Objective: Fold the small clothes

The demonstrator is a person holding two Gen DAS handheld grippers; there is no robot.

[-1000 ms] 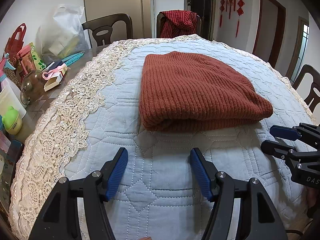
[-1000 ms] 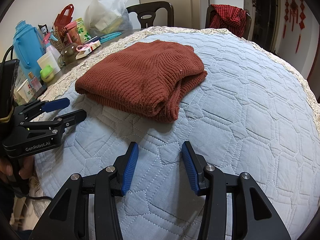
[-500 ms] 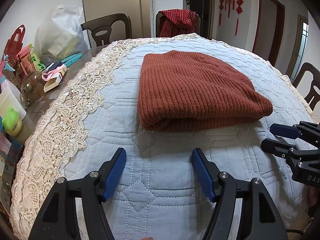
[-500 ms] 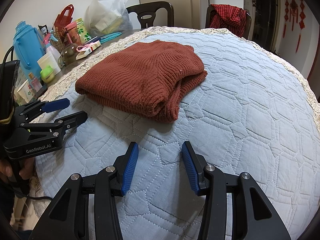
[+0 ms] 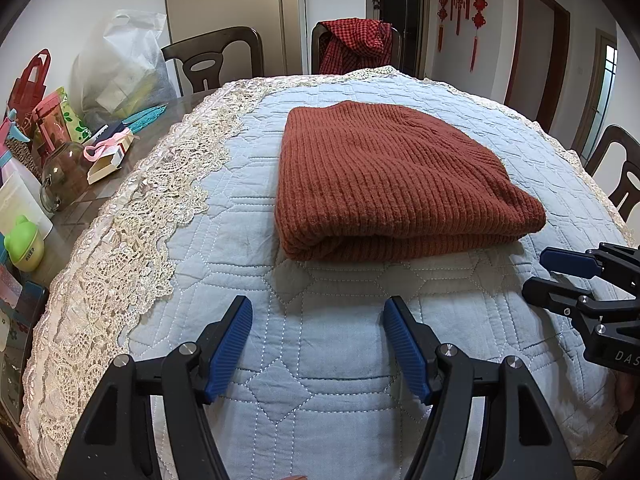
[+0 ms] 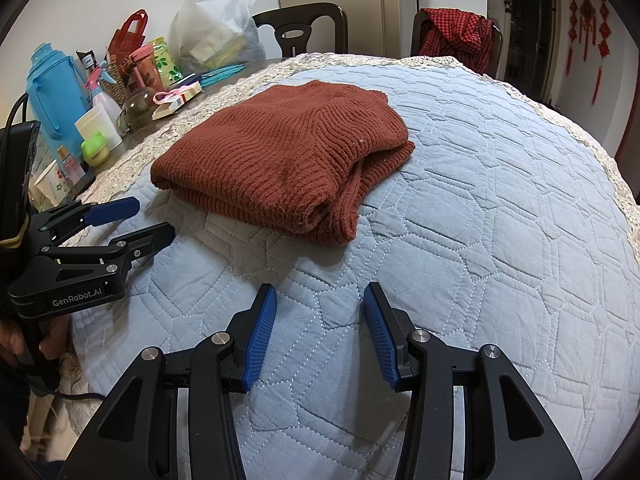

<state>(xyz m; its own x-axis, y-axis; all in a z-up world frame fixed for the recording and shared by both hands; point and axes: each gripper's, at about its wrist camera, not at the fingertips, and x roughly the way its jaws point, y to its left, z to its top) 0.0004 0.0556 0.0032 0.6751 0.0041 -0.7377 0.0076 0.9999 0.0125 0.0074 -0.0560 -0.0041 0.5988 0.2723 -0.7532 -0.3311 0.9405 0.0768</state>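
Note:
A rust-red ribbed knit sweater (image 5: 384,176) lies folded in a neat bundle on the pale blue quilted cloth (image 5: 320,392); it also shows in the right wrist view (image 6: 288,156). My left gripper (image 5: 318,312) is open and empty, on the near side of the sweater, apart from it. It also shows from the side in the right wrist view (image 6: 150,220). My right gripper (image 6: 319,300) is open and empty, short of the sweater's near right corner. It shows at the right edge of the left wrist view (image 5: 536,272).
The cloth has a cream lace border (image 5: 132,240). Left of it on the bare table stand a blue flask (image 6: 56,96), a glass jar (image 5: 60,176), a green bottle (image 5: 22,240), bags and a white plastic sack (image 5: 120,64). Dark chairs (image 5: 216,56) stand behind, one with a red checked garment (image 5: 356,40).
The left wrist view has drifted very slightly; the sweater and both grippers stand almost where they were. Both grippers stay open.

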